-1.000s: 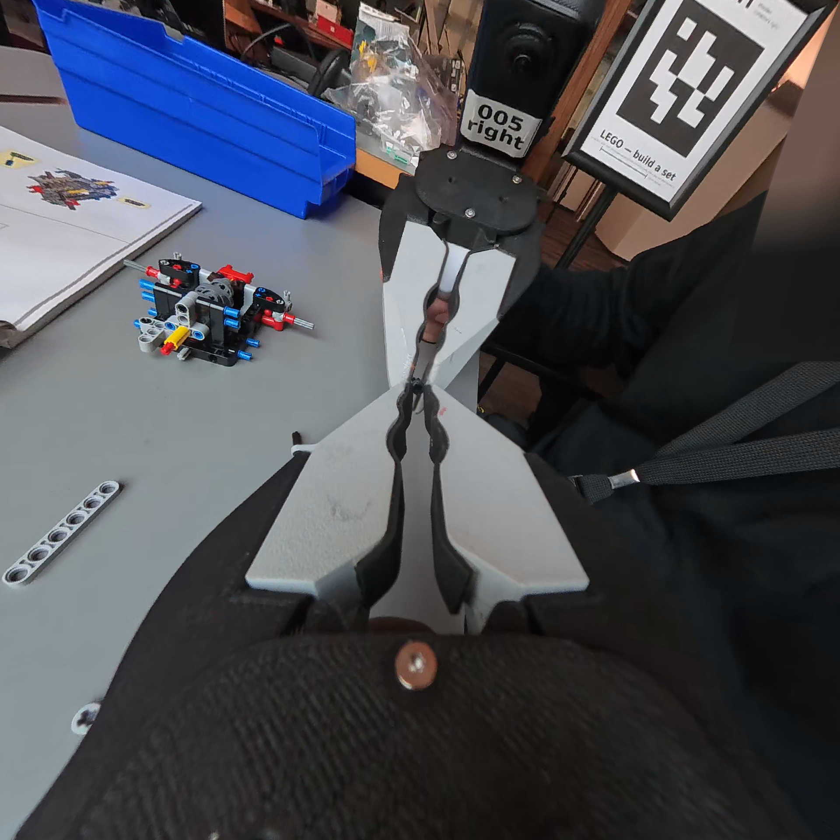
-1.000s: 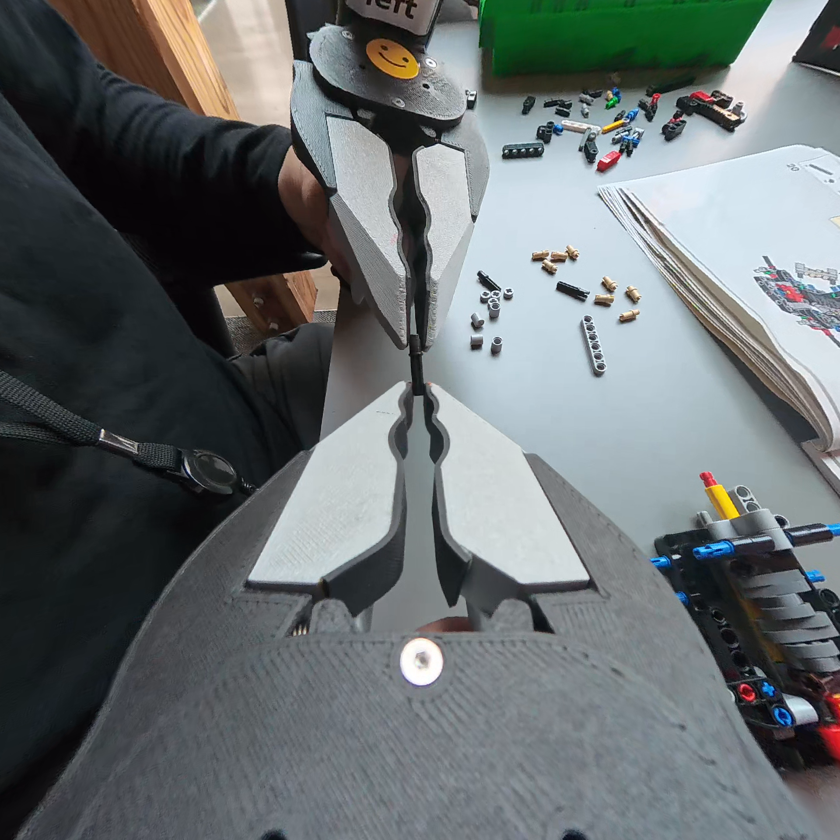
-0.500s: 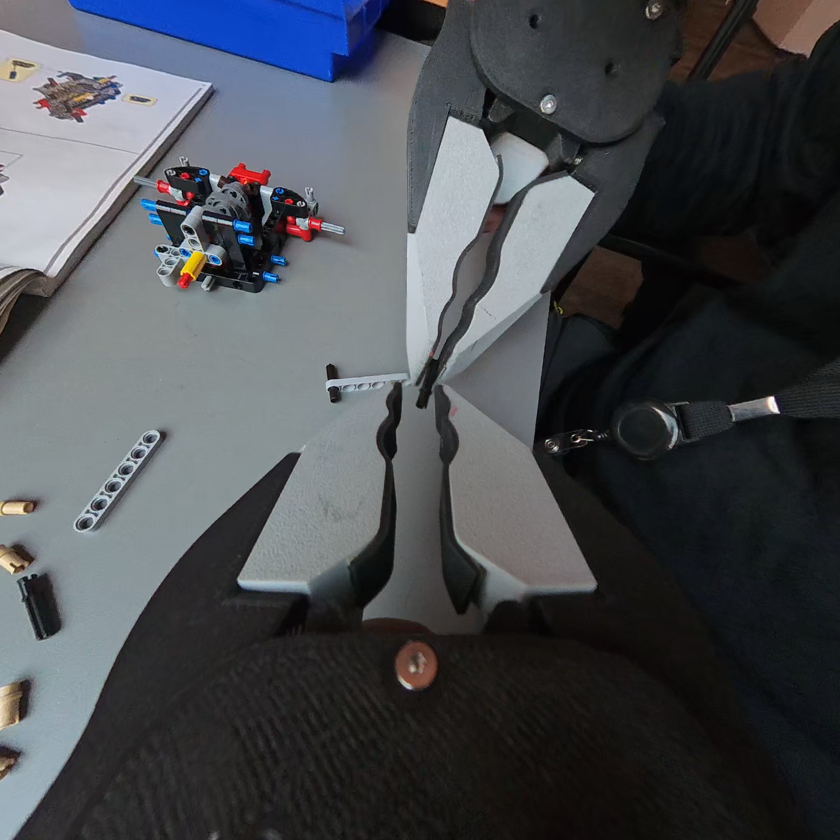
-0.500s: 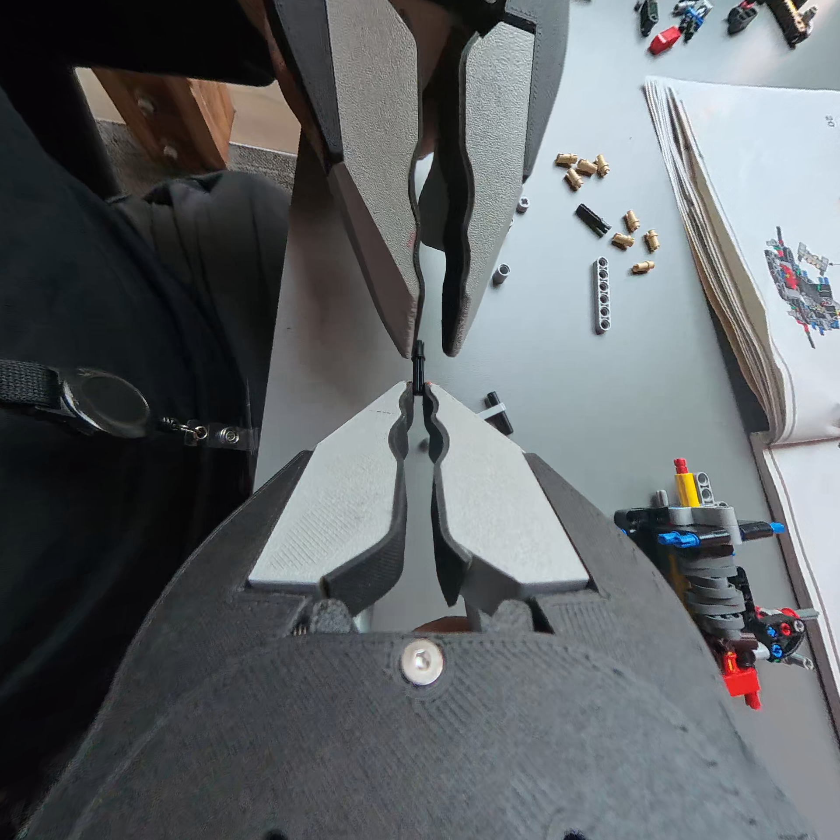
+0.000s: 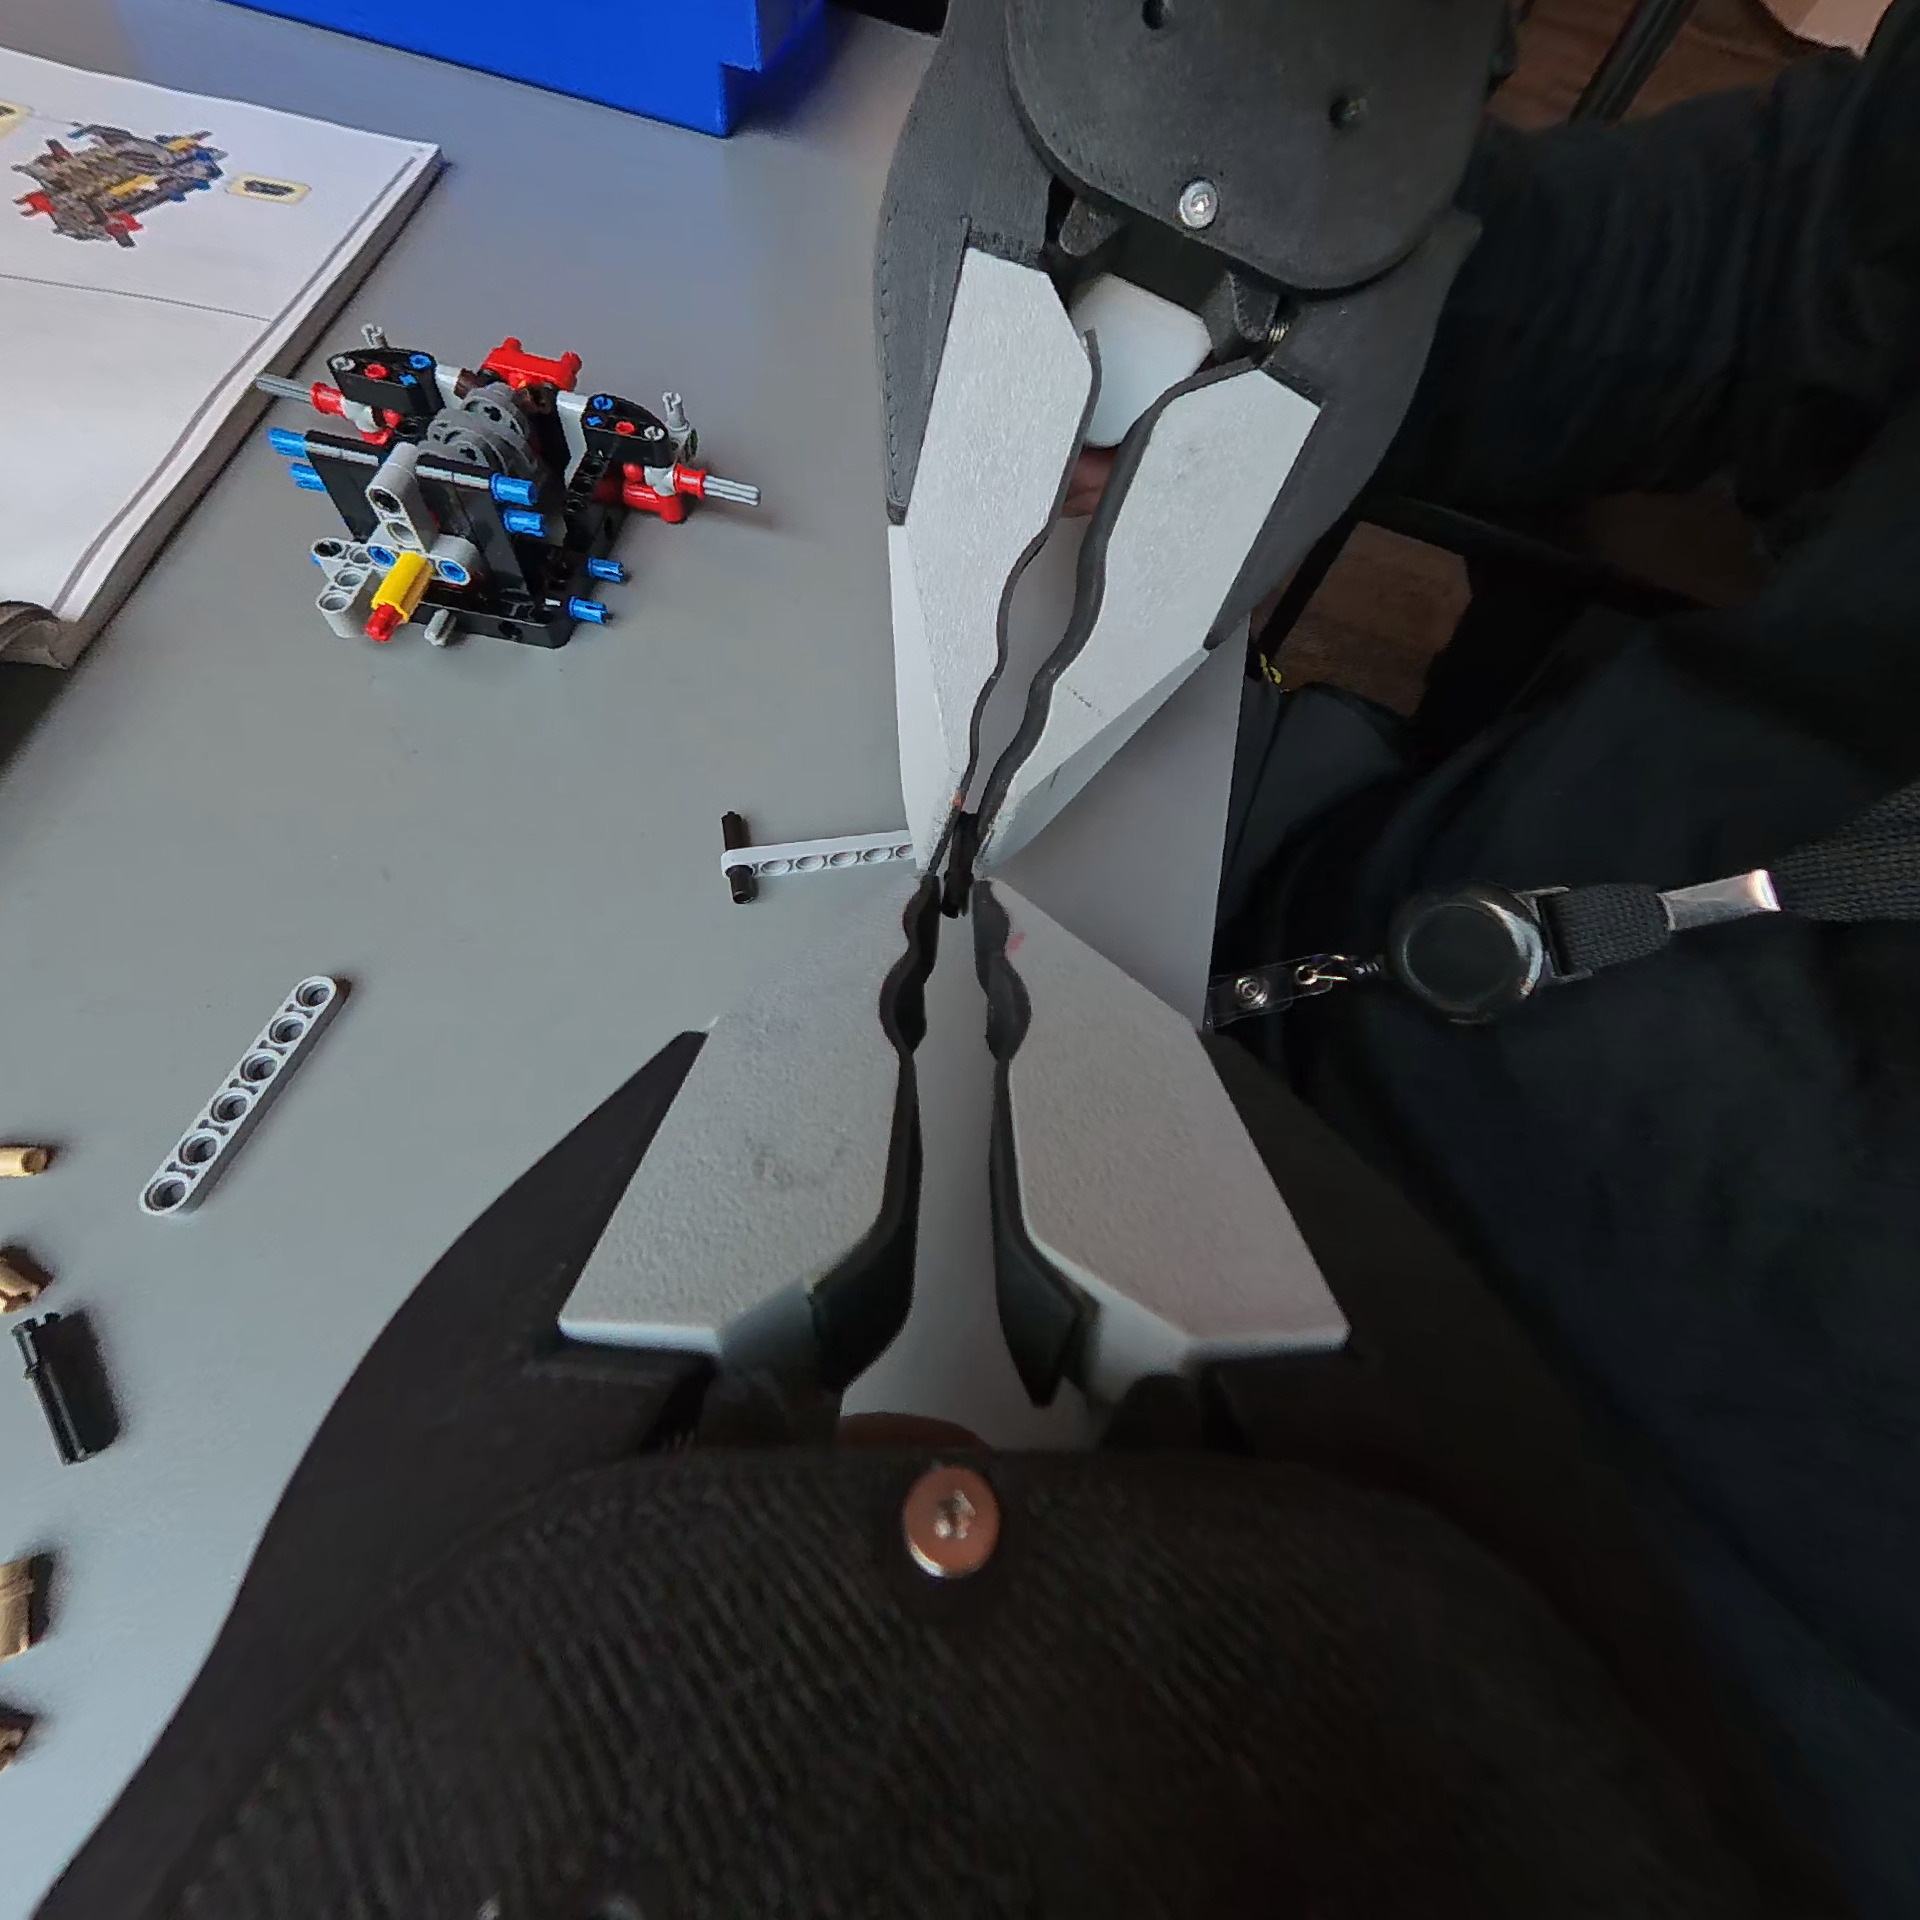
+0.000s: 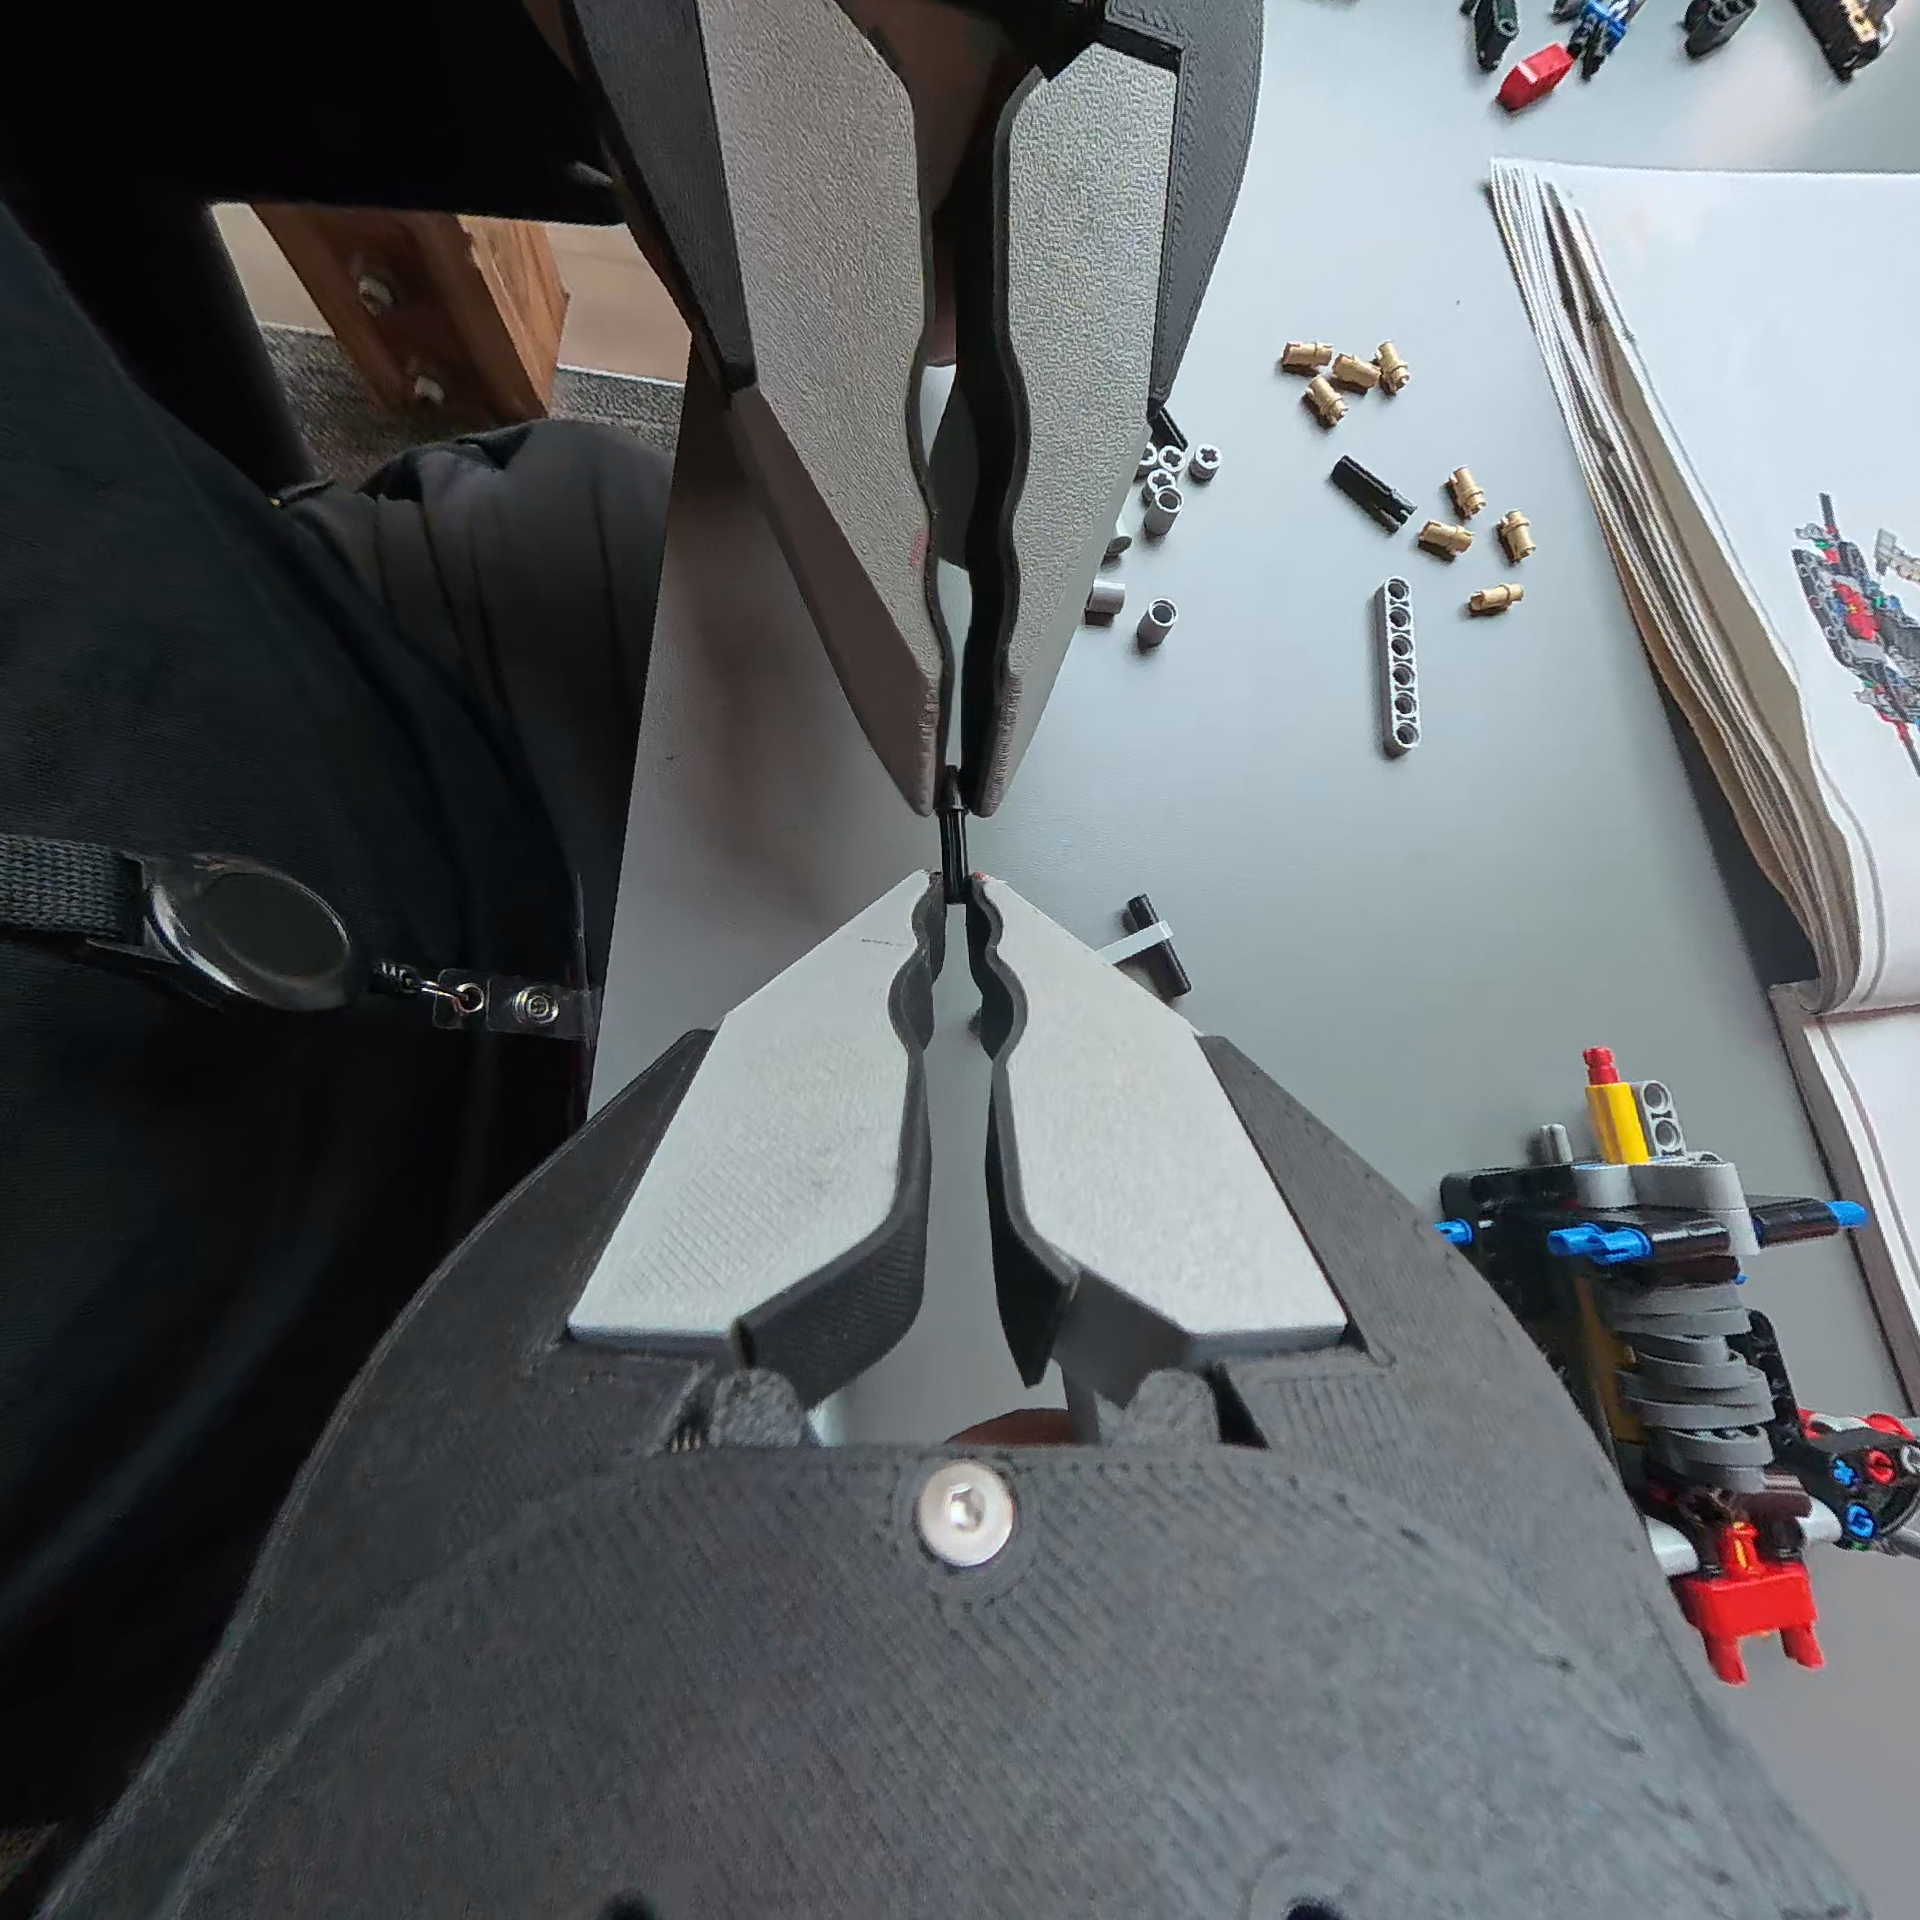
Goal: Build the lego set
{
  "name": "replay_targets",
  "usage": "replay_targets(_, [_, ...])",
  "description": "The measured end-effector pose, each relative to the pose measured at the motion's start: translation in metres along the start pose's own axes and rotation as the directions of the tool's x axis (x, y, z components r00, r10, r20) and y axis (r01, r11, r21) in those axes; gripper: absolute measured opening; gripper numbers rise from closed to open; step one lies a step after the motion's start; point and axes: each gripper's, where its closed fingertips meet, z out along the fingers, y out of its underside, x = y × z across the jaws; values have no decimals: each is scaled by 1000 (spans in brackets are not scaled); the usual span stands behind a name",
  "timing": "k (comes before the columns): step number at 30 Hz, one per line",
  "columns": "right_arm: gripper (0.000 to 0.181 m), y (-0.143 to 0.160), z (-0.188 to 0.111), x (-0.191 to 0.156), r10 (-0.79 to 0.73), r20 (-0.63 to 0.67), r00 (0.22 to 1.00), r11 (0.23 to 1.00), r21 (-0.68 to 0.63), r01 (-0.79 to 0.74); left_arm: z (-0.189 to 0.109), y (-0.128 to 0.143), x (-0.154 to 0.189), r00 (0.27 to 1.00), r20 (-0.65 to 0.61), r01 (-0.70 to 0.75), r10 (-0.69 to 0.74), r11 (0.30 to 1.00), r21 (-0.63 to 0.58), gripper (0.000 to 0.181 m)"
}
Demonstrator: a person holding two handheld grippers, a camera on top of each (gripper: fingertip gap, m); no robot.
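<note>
A small black pin (image 6: 951, 844) is held tip to tip between both grippers, above the near edge of the grey table (image 5: 582, 790). My left gripper (image 5: 951, 902) is shut on one end of the pin (image 5: 951, 888). My right gripper (image 6: 952, 896) is shut on the other end. Each gripper shows in the other's view, coming in from the top. A light grey beam with a black pin in its end (image 5: 821, 860) lies on the table just under the tips; it also shows in the right wrist view (image 6: 1148, 943). The partly built model (image 5: 468, 499) stands farther off on the table.
A loose grey beam (image 5: 244, 1091), a black connector (image 5: 62, 1387) and tan pins (image 6: 1351, 369) lie on the table. Grey bushes (image 6: 1158, 623) lie near them. The open instruction booklet (image 6: 1714, 436) lies beyond. A blue bin (image 5: 582, 52) stands at the back. A person's dark clothing and lanyard reel (image 5: 1465, 951) are at the table edge. From either gripper's tips it is about 15 centimetres to the black connector (image 5: 62, 1387). It turns up in the right wrist view (image 6: 1372, 481) as well.
Both grippers have come lower over the table edge and closer to each other, still tip to tip on the pin. The beam with its pin has come into view beside the tips.
</note>
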Motion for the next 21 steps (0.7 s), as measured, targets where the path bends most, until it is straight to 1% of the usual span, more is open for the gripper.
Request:
replay_targets(5, [2,1,0,2,19,-8,1000,1000,7,-19,2,2,-2,1000,24,3,-3,1000,-15,2])
replay_targets(7, [9,5,-4,2,46,3,999,999,18,-46,4,3,-4,999,46,27,-26,999,-27,2])
replay_targets(10, [9,20,-12,4,91,17,996,995,27,-91,6,9,-8,995,88,50,-45,997,-57,2])
replay_targets(14, [12,39,-14,9,143,37,989,989,24,-143,8,16,-11,992,102,91,-81,991,-100,3])
replay_targets(17, [12,42,-9,12,128,56,990,991,23,-129,12,19,-15,988,111,119,-106,985,-126,2])
replay_targets(21, [8,38,-3,13,89,92,992,995,32,-92,19,24,-16,987,110,139,-121,975,-174,3])
